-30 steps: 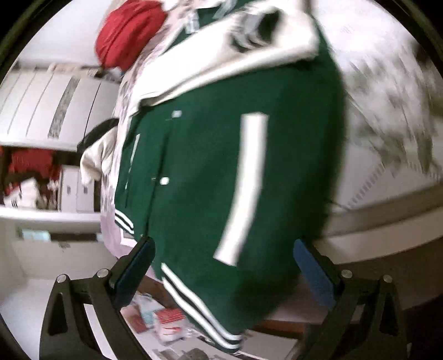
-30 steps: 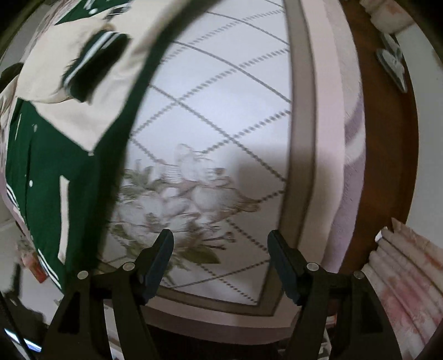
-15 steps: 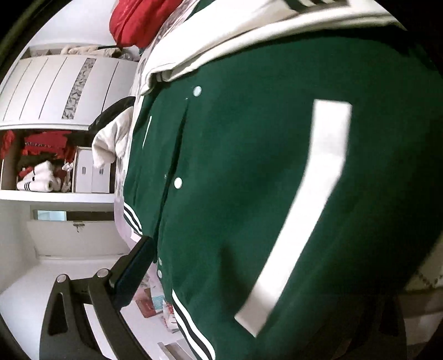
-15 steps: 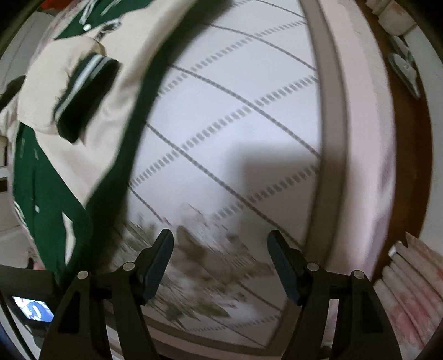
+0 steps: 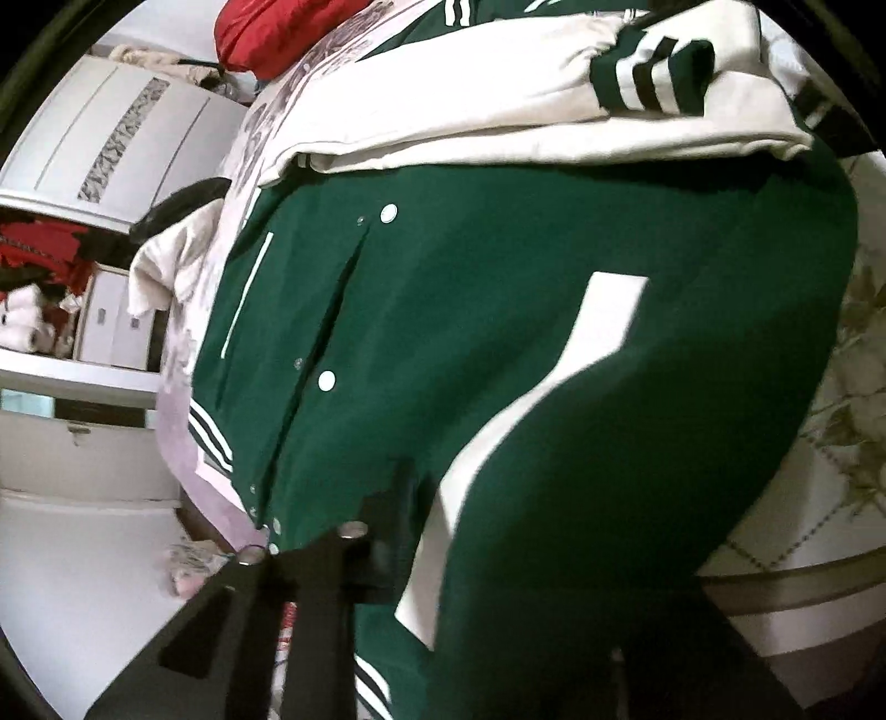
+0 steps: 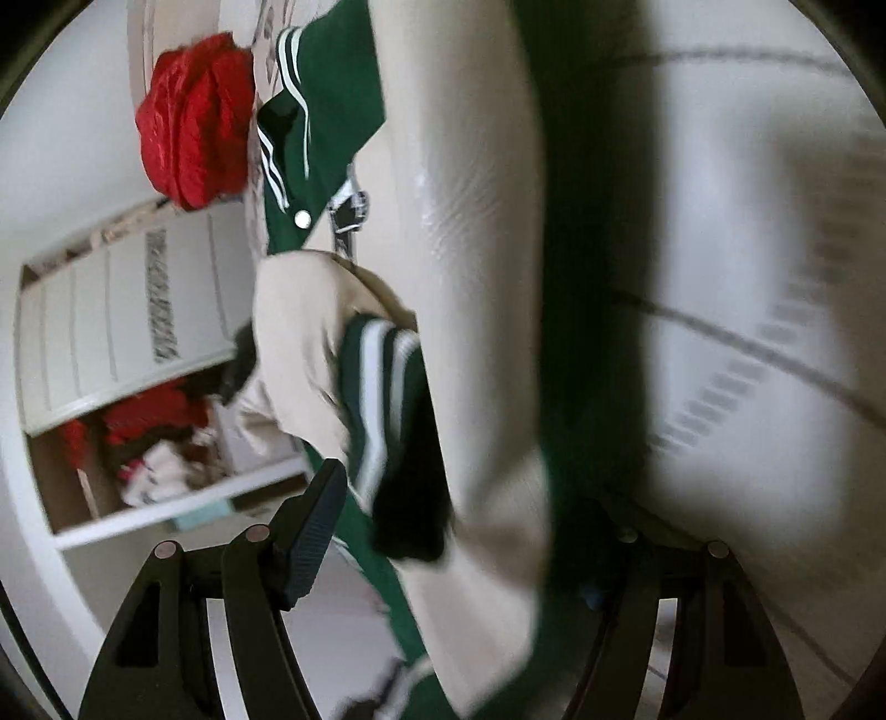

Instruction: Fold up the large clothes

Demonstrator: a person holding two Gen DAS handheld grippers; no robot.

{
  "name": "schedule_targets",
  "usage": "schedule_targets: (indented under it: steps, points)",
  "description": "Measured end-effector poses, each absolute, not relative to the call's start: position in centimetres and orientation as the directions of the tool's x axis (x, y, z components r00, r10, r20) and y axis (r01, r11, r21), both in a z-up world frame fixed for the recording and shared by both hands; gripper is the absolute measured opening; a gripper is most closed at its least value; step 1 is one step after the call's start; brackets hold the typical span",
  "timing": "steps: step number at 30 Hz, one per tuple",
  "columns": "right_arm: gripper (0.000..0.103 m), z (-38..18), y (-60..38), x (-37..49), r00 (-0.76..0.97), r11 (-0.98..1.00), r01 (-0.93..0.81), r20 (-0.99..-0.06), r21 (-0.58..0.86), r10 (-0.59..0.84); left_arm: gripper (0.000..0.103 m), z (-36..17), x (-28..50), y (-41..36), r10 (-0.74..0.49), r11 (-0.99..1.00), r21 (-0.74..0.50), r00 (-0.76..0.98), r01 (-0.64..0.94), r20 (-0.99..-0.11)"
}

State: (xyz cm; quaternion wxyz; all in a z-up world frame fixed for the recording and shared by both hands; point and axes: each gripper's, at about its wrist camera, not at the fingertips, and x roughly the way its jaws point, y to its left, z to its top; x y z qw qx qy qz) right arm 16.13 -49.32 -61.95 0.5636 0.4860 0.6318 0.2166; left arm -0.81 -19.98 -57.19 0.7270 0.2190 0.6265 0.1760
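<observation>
Fingers of my left gripper (image 5: 421,531) were closing on the jacket (image 5: 498,332) near its hem, where a second before they had stood wide with the cloth loose between them. Green fabric had bunched up into a ridge over the pads, hiding one finger altogether, so I judged the pinch was taking hold but not yet firm. My right gripper (image 6: 459,531) stayed wide, unchanged, though it had swung off the bare quilt (image 6: 775,387) and onto the jacket's far edge: a cream sleeve (image 6: 476,277) and its striped cuff (image 6: 382,399) lay between the fingers, ungripped. The jacket lay spread face up on the bed, hem at the near edge, sleeves folded across the chest. With one side caught and the other lined up, the next fold looked close. A red bundle (image 5: 277,33) sat at the bed's far corner.
</observation>
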Motion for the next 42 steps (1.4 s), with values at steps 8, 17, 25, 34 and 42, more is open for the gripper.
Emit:
schedule_targets:
  steps: [8,17,25,34,42]
  points:
    - [0.012,-62.0,-45.0,16.5,0.102,0.463,0.439,-0.555,0.77,0.825,0.01,-54.1,-0.6,-18.5,0.471,0.879,0.476,0.18,-0.016,-0.864]
    - [0.012,-50.2,-47.7,10.1,0.034,0.607,0.448,-0.692,0.656,0.721,0.01,-45.4,-5.2,-19.5,0.292,0.949,0.309,0.198,0.06,-0.936]
    - [0.013,-41.6,-39.9,12.8,0.026,0.755,0.373,-0.819,0.54,0.573,0.014,-41.5,-1.0,-10.3,0.116,0.989,0.092,0.228,-0.112,-0.967]
    - [0.025,-45.7,-22.7,28.1,-0.008,0.831,0.323,-0.877,0.452,0.48,0.019,-49.9,9.6,7.4,-0.052,0.946,-0.119,0.221,-0.303,-0.974]
    - [0.082,-50.7,-12.8,34.7,-0.088,0.844,0.355,-0.884,0.402,0.459,0.039,-55.9,11.0,21.6,-0.298,0.772,-0.364,0.21,-0.521,-0.931]
